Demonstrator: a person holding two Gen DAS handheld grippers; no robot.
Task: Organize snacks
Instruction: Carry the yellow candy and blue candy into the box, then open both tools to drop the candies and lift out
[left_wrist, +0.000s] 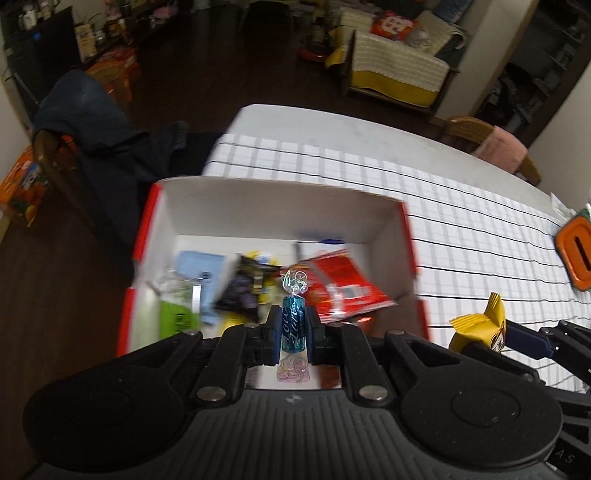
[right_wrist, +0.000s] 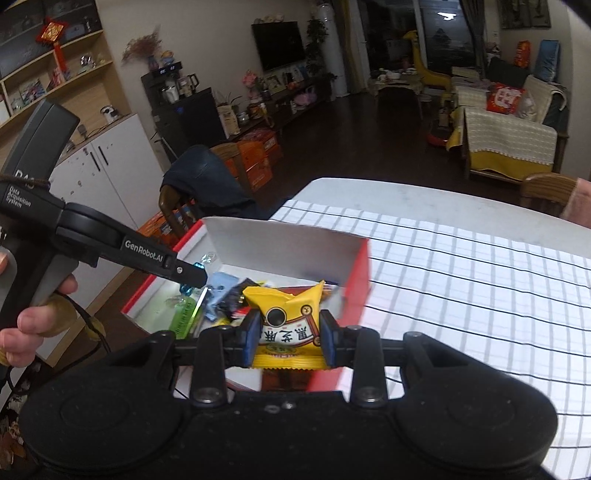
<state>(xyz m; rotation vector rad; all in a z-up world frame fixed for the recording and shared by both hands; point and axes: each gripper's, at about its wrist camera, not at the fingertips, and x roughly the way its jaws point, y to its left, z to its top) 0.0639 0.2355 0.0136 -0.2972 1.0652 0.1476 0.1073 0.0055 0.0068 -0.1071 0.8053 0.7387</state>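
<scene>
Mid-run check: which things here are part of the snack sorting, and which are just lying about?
Job: blue candy in left gripper; yellow snack packet in right gripper; red-and-white box of snacks.

Lying about: orange object, checked tablecloth, chair with dark jacket.

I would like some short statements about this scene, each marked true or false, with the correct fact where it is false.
1. The left gripper is shut on a blue candy. True.
2. The right gripper holds a green packet. False: it is shut on a yellow snack packet.
3. The box is empty. False: several snacks already lie in it, among them a red packet.
4. The box stands on a table with a checked cloth. True.
5. The box is white inside. True.
</scene>
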